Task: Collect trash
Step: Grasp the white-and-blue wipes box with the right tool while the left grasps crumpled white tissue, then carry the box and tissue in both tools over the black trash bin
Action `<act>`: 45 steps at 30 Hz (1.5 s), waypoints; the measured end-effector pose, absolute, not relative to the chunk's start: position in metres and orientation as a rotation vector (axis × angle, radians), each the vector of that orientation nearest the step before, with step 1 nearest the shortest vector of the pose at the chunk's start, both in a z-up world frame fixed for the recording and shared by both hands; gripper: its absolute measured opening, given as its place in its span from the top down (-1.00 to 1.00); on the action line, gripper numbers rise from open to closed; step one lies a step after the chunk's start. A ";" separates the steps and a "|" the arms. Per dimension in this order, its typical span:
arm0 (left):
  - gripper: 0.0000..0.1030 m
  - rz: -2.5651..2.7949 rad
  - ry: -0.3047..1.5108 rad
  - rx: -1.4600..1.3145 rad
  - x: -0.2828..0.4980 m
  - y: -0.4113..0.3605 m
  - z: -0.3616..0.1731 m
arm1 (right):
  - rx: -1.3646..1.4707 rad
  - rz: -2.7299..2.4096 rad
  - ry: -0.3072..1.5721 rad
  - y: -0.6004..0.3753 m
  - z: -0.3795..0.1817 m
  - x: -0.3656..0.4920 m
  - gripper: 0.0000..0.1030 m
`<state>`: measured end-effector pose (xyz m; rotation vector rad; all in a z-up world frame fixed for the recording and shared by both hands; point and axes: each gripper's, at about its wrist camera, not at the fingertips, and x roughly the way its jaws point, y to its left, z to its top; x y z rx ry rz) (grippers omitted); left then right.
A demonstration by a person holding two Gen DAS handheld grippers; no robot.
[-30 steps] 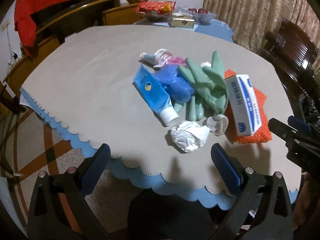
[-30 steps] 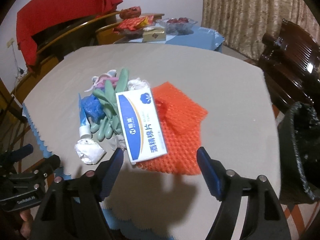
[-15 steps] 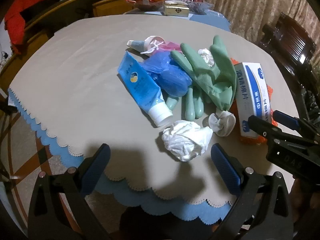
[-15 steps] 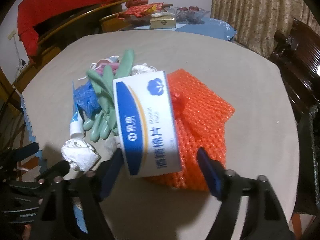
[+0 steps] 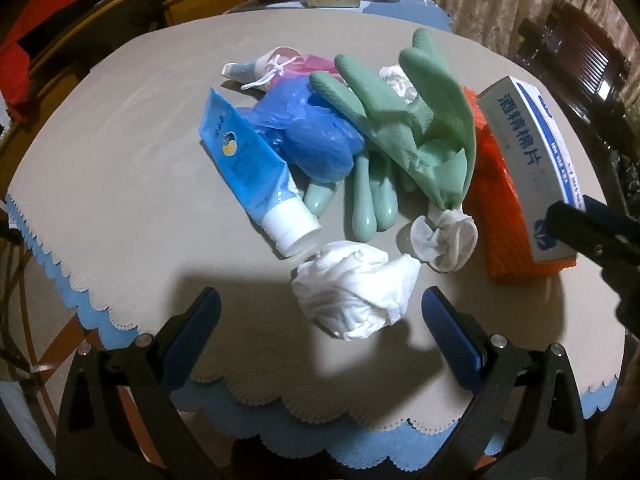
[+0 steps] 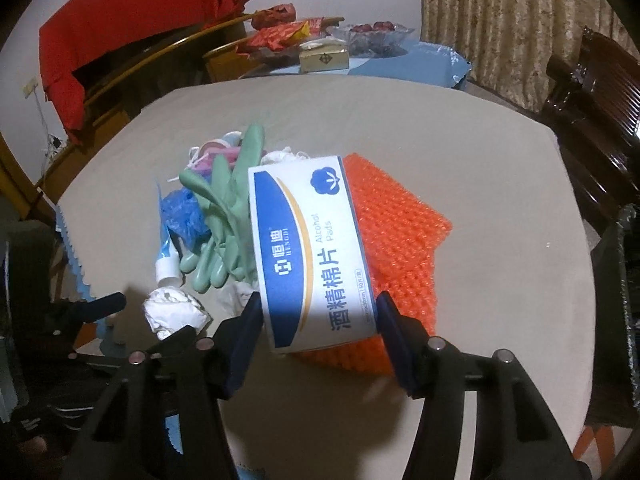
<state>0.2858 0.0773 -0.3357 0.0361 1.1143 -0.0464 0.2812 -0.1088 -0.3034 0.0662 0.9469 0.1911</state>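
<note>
Right wrist view: right gripper (image 6: 318, 320) jaws are closing against a white-blue box (image 6: 308, 252) reading "Alcohol Pads", atop orange mesh (image 6: 400, 240). Left gripper (image 5: 320, 320), jaws wide, hovers over a tissue wad (image 5: 352, 288) at the table's (image 5: 120, 152) near edge.

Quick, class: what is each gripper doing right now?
Left gripper: open, crumpled white tissue between its fingers, not gripped.
Right gripper: jaws closing around the alcohol pads box.
</note>
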 end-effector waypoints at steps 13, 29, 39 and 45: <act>0.25 -0.074 1.104 0.040 0.289 0.060 -0.330 | 0.077 0.170 0.924 -0.123 -0.287 0.271 -0.10; 0.30 -0.114 0.974 0.010 0.261 0.033 -0.253 | 0.113 0.128 0.816 -0.158 -0.230 0.238 -0.08; 0.30 -0.154 0.917 0.028 0.232 -0.022 -0.214 | 0.150 0.017 0.742 -0.217 -0.194 0.200 -0.08; 0.30 -0.214 0.885 0.048 0.217 -0.072 -0.197 | 0.169 -0.067 0.715 -0.264 -0.184 0.178 -0.08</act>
